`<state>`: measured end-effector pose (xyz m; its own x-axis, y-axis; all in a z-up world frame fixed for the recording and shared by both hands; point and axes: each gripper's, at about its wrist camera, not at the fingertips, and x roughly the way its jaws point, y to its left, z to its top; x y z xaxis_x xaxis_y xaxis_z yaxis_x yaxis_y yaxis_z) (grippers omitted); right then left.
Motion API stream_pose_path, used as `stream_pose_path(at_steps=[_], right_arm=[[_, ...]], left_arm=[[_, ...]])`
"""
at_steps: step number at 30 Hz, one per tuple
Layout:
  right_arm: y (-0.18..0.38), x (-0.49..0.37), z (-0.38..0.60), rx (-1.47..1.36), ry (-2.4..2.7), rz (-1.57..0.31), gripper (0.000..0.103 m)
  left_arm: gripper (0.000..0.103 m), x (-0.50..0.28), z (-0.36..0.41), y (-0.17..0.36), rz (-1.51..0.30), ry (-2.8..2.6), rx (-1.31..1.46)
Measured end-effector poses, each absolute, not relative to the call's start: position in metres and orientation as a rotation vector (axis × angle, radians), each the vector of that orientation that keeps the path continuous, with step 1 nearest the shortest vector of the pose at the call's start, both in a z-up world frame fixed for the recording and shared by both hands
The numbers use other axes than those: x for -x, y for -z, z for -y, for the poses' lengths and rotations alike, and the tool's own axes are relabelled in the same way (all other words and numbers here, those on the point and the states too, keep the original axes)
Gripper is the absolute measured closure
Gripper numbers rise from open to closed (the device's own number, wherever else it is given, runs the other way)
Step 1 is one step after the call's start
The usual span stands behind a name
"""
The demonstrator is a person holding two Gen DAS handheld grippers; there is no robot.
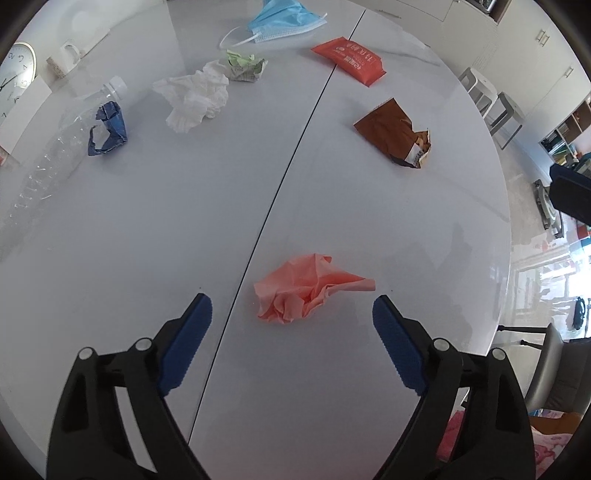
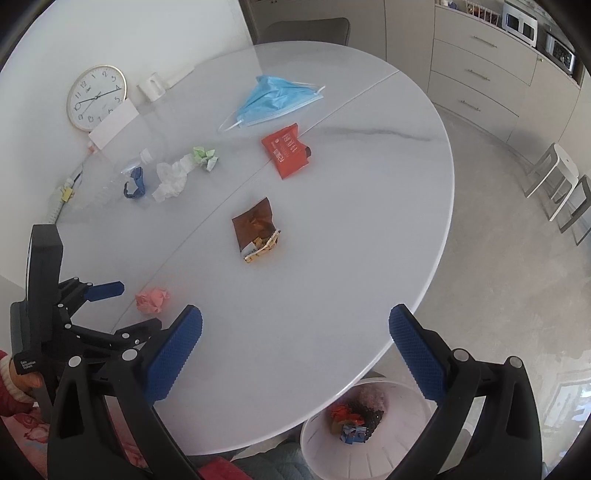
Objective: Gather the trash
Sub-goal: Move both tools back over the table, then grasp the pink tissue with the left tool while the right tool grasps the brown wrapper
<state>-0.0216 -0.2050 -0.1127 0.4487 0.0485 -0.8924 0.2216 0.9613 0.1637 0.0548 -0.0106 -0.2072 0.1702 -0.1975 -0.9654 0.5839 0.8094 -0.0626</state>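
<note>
The left gripper [image 1: 291, 317] hangs low over a white oval table [image 1: 147, 236], its blue-padded jaws spread wide with nothing clamped, a crumpled pink tissue [image 1: 306, 291] lying on the tabletop just ahead of the fingertips and between their lines, untouched. The tissue sits just right of the dark seam [image 1: 280, 184] that splits the tabletop.

The right gripper [image 2: 295, 332] is held above the near edge of the table, its jaws likewise wide and empty. Beneath that edge stands a white bin [image 2: 321, 443] on the floor, already holding several scraps of red, blue and dark litter.

Farther across the table, a torn brown snack wrapper [image 1: 391, 133] lies right of the seam, and beyond it a red packet [image 1: 351, 61]. Left of the seam, a crushed clear plastic bottle [image 1: 70, 133] with a white cap lies on its side with a twisted blue label [image 1: 109, 129] against it, a white crumpled tissue [image 1: 192, 98] just beside them, and a small green paper ball [image 1: 245, 66] touching the tissue's far side. A blue face mask [image 1: 284, 20] rests farthest out.

At the table's far side, against the wall, stand a round wall clock [image 2: 96, 98] and a white mug [image 2: 151, 86].
</note>
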Motion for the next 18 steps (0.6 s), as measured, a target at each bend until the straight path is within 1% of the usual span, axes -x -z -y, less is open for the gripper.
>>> stream_pose_path(at_steps=[2, 4, 6, 7, 9, 10, 13, 14, 15, 18], right_arm=[[0.119, 0.009, 0.205, -0.261, 0.098, -1.123, 0.002], [0.125, -0.002, 0.204, -0.243, 0.084, -1.141, 0.002], [0.130, -0.011, 0.204, -0.230, 0.069, -1.152, 0.002], [0.132, -0.016, 0.204, -0.227, 0.061, -1.156, 0.002], [0.137, -0.025, 0.204, -0.222, 0.041, -1.166, 0.002], [0.138, -0.029, 0.204, -0.219, 0.033, -1.171, 0.002], [0.144, -0.041, 0.203, -0.193, 0.012, -1.185, 0.002], [0.146, -0.045, 0.201, -0.178, 0.003, -1.188, 0.002], [0.147, -0.049, 0.200, -0.164, -0.007, -1.188, 0.002], [0.151, -0.060, 0.196, -0.141, -0.041, -1.183, 0.002]], left_arm=[[0.027, -0.056, 0.012, 0.212, -1.305, 0.578, -0.366], [0.029, -0.056, 0.013, 0.215, -1.317, 0.580, -0.369], [0.037, -0.059, 0.013, 0.217, -1.321, 0.579, -0.365], [0.038, -0.060, 0.013, 0.217, -1.315, 0.578, -0.363], [0.045, -0.062, 0.014, 0.218, -1.311, 0.582, -0.359], [0.046, -0.062, 0.015, 0.218, -1.309, 0.581, -0.363], [0.054, -0.063, 0.018, 0.217, -1.297, 0.575, -0.373], [0.060, -0.064, 0.018, 0.216, -1.297, 0.577, -0.368], [0.068, -0.065, 0.018, 0.215, -1.302, 0.587, -0.357], [0.068, -0.067, 0.022, 0.214, -1.312, 0.607, -0.338]])
